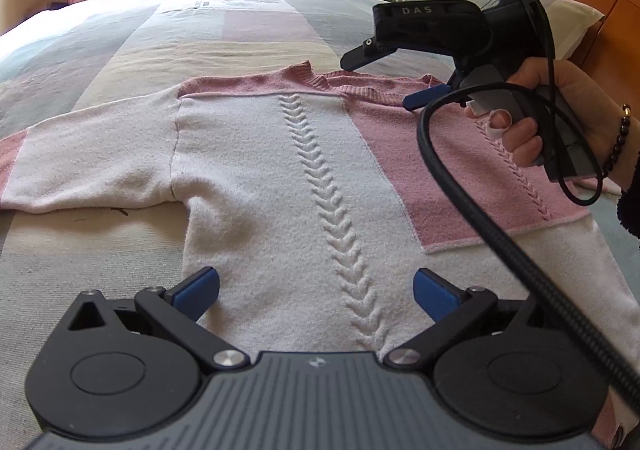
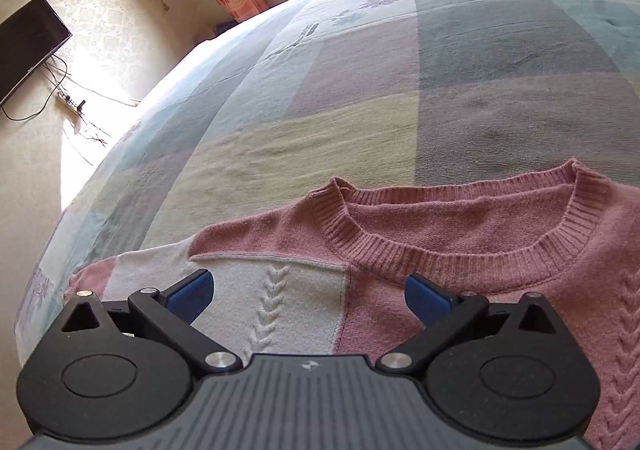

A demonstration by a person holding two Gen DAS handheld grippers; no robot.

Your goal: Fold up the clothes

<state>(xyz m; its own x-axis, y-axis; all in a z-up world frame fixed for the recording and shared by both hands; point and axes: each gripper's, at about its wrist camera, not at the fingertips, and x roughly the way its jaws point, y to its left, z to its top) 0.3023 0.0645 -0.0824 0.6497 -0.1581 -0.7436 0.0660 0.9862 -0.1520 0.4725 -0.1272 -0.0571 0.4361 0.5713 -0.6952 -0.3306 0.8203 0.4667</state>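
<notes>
While the pink and white sweater [image 1: 280, 178] lies flat and spread out on the patchwork bedspread [image 1: 168, 38], both tongs hang over it with nothing in them. Its long way runs from the near hem up to the pink collar [image 2: 460, 226] at the far end. One sleeve [image 1: 88, 166] sticks out to the left. The left gripper [image 1: 316, 292] is wide apart, low over the white hem end. The right gripper [image 2: 308, 296], held in a hand [image 1: 560, 118], is wide apart too, just above the chest and close to the collar. So the right one is nearer the shoulders and the left one is nearer the hem. The sweater shows no fold in these views.
</notes>
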